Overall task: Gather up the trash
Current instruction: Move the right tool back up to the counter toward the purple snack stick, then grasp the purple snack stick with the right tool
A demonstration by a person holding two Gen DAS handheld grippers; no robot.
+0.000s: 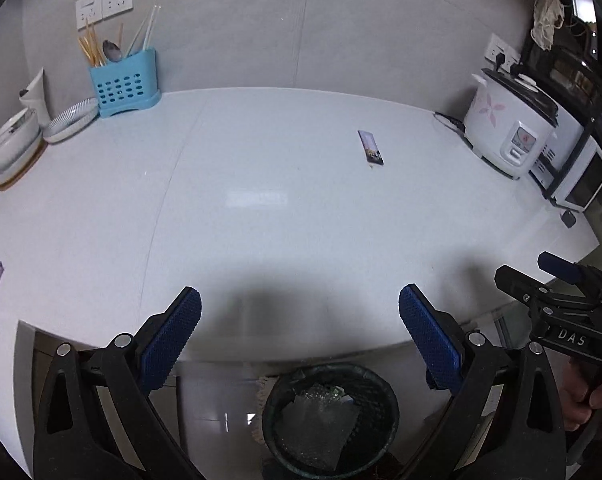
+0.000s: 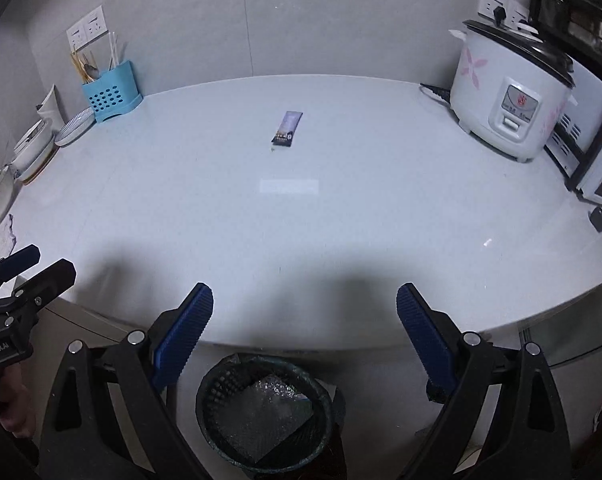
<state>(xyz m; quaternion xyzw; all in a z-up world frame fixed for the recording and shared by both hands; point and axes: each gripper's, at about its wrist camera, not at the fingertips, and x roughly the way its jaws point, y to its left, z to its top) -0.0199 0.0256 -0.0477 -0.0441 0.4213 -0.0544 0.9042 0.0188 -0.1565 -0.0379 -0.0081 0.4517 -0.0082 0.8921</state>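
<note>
Two grippers, both empty, both hanging over the near counter edge above the trash bin.

Left wrist view: left gripper (image 1: 300, 312) has its jaws spread wide, nothing between the pads. Below it on the floor sits the black mesh trash bin (image 1: 330, 420), a clear crumpled plastic piece already inside. One wrapper (image 1: 370, 148) is left on the white counter (image 1: 261, 200), lying flat, well apart from the jaws, right of centre and toward the rice cooker (image 1: 509, 128). The right gripper (image 1: 557, 276) shows at the right edge, a hand (image 1: 593, 396) on its handle; from this angle its jaws look parted. Gripper pitched down-forward.

Right wrist view: right gripper (image 2: 305, 308) jaws also spread, empty. Wrapper (image 2: 287, 129) sits near counter centre, straight ahead of this gripper, long axis running roughly away from the camera. Bin (image 2: 265, 412) is directly beneath. Left gripper (image 2: 29, 264) shows at the left edge. Blue utensil caddy (image 2: 111, 96) and dishes far left, clear of the path.

Step in hand, by my read: fetch the last wrapper. The right gripper looks better lined up. Come in low with jaws across the short width, pads grazing the counter since the wrapper lies flat and thin; pinch firmly, lift, carry back over the bin.
</note>
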